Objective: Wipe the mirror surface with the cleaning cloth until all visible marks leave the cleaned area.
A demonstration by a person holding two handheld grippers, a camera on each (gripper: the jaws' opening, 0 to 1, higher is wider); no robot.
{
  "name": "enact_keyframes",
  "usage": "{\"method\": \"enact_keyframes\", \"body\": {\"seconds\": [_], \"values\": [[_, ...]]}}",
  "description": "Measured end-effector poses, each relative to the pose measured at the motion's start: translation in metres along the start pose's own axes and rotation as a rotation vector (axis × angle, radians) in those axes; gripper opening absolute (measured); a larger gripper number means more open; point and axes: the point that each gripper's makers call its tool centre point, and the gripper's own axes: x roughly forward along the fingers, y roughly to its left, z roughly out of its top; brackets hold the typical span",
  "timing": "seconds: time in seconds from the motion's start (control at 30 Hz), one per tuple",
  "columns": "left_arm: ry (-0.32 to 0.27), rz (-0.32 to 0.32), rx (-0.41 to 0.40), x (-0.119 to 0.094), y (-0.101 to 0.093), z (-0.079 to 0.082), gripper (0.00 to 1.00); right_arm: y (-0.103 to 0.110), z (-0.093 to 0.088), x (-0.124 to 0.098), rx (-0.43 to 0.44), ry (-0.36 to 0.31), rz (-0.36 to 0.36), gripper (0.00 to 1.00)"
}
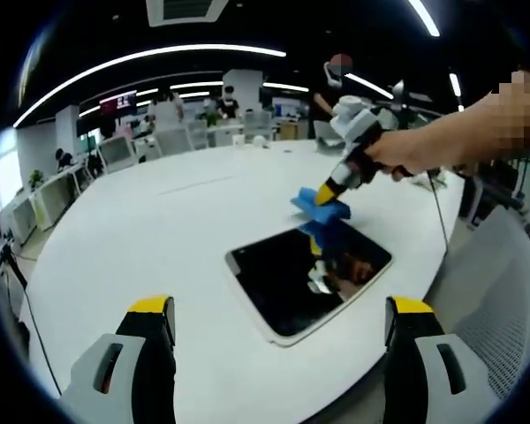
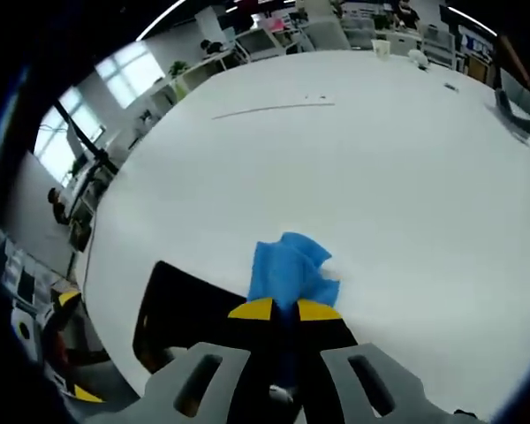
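A dark mirror [image 1: 309, 278] in a white frame lies flat on the white table [image 1: 159, 238]. In the left gripper view my right gripper [image 1: 322, 196], held by a hand, is shut on a blue cleaning cloth [image 1: 322, 210] at the mirror's far edge. My left gripper [image 1: 278, 322] hangs open in front of the mirror's near edge, with nothing between its yellow-tipped jaws. In the right gripper view the right gripper [image 2: 284, 311] pinches the blue cloth [image 2: 287, 269], which rests on the table beside the mirror [image 2: 181, 314].
The round white table [image 2: 353, 159] stretches far behind the mirror. A grey mesh chair [image 1: 490, 291] stands at the table's right edge. Desks, monitors and people fill the office background. A cable [image 1: 437, 221] runs over the table at the right.
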Motion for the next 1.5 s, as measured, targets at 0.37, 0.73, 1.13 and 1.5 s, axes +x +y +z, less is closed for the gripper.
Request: {"method": "enact_keyframes", "body": {"seconds": [0.37, 0.73, 1.13, 1.5], "values": [[-0.015, 0.008, -0.013, -0.002, 0.001, 0.003, 0.99, -0.034, -0.017, -0.025, 0.055, 0.047, -0.013, 0.02], [-0.021, 0.013, -0.012, -0.002, 0.002, 0.004, 0.99, -0.084, -0.056, -0.032, 0.053, 0.13, -0.094, 0.03], [-0.022, 0.021, -0.022, -0.002, 0.004, 0.004, 0.99, -0.091, -0.068, -0.019, -0.069, 0.082, -0.151, 0.07], [-0.053, 0.018, -0.041, -0.003, 0.006, 0.008, 0.99, -0.072, -0.066, -0.029, -0.084, -0.057, -0.111, 0.35]]}}
